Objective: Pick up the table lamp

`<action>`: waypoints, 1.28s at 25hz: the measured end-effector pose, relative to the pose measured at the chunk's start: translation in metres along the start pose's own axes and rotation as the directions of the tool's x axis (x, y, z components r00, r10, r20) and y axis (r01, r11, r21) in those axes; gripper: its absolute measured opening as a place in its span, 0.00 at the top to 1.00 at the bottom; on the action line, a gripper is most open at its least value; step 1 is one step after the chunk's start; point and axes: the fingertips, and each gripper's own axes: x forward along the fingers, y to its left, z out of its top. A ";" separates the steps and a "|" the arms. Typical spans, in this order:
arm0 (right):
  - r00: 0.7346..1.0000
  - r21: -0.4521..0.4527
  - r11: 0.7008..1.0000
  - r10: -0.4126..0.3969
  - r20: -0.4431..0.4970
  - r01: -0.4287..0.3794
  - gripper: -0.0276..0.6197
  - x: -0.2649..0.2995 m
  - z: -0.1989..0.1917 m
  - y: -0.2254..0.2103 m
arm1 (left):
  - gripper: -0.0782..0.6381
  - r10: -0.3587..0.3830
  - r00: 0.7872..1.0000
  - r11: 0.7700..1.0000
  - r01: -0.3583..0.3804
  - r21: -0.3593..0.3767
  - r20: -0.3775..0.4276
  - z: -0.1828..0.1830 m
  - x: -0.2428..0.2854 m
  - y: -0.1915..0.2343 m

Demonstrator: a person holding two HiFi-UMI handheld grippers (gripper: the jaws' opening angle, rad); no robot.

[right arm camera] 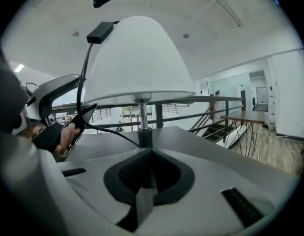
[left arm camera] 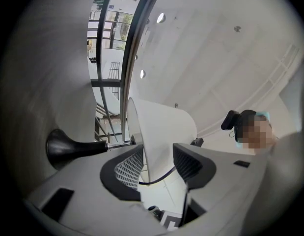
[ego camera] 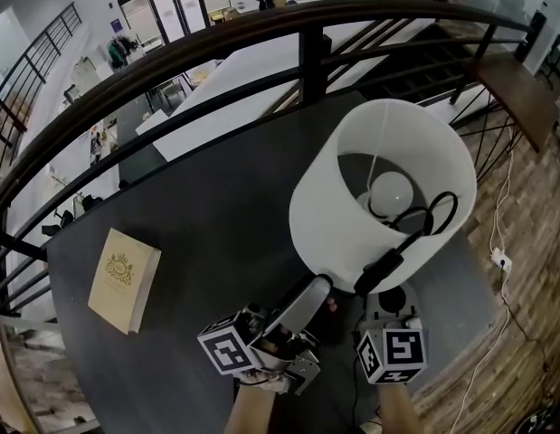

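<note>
The table lamp has a wide white shade (ego camera: 379, 188), a chrome stem and a black base (right arm camera: 144, 136), and it stands on the dark table (ego camera: 216, 224). Its black cord (ego camera: 424, 220) with an in-line switch (ego camera: 379, 269) hangs over the shade's rim. My left gripper (ego camera: 302, 307) is at the shade's near lower edge. In the left gripper view my left gripper (left arm camera: 159, 163) is open, with the shade's wall (left arm camera: 161, 132) and the cord between its jaws. My right gripper (ego camera: 388, 298) is shut and empty, its tips (right arm camera: 144, 173) just short of the base.
A tan book (ego camera: 124, 278) lies on the table's left part. A dark curved railing (ego camera: 307, 52) runs behind the table, with a drop to a lower floor beyond. To the right are stairs and a wooden floor with a white cable (ego camera: 501, 260).
</note>
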 end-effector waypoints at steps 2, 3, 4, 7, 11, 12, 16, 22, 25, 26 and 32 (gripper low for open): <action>1.000 -0.001 1.000 0.001 -0.001 -0.001 0.97 0.001 -0.001 0.000 | 0.63 0.002 1.000 1.000 -0.002 0.003 -0.003 0.000 0.001 0.001; 1.000 -0.001 1.000 0.001 -0.002 -0.001 0.97 0.001 -0.001 -0.001 | 0.63 0.004 1.000 1.000 -0.004 0.005 -0.006 0.000 0.001 0.002; 1.000 0.000 1.000 0.001 -0.002 -0.001 0.97 0.001 -0.001 -0.001 | 0.63 0.005 1.000 1.000 -0.005 0.007 -0.008 -0.001 0.002 0.003; 1.000 0.002 1.000 0.002 -0.003 -0.002 0.97 0.002 -0.001 -0.002 | 0.62 -0.008 1.000 1.000 0.008 0.002 -0.008 -0.003 0.005 0.001; 1.000 -0.008 1.000 0.009 0.001 -0.009 0.97 0.003 -0.002 -0.002 | 0.66 -0.035 0.999 0.999 0.035 -0.018 -0.003 -0.003 0.005 0.001; 1.000 -0.010 1.000 0.011 0.003 -0.010 0.96 0.003 -0.002 -0.001 | 0.66 -0.041 0.999 0.999 0.041 -0.020 0.001 -0.002 0.003 0.002; 1.000 -0.017 1.000 0.012 0.010 -0.012 0.96 0.002 -0.003 -0.002 | 0.69 -0.051 0.998 0.998 0.052 -0.022 0.033 0.000 0.003 -0.001; 0.999 -0.029 0.999 0.034 0.025 -0.033 0.91 0.004 0.005 -0.014 | 0.72 -0.045 0.996 0.998 0.047 -0.032 0.083 0.007 0.020 -0.003; 0.998 -0.038 0.997 0.065 0.018 -0.064 0.91 0.007 0.006 -0.017 | 0.72 -0.036 0.994 0.999 0.039 -0.032 0.102 0.012 0.029 -0.003; 0.997 -0.051 0.996 0.078 0.011 -0.078 0.91 0.009 0.007 -0.016 | 0.73 -0.035 0.994 0.999 0.039 -0.032 0.106 0.014 0.031 -0.002; 0.988 -0.059 0.986 0.154 -0.008 -0.154 0.89 0.020 0.012 -0.013 | 0.74 -0.034 0.992 0.998 0.040 -0.041 0.123 0.022 0.040 0.000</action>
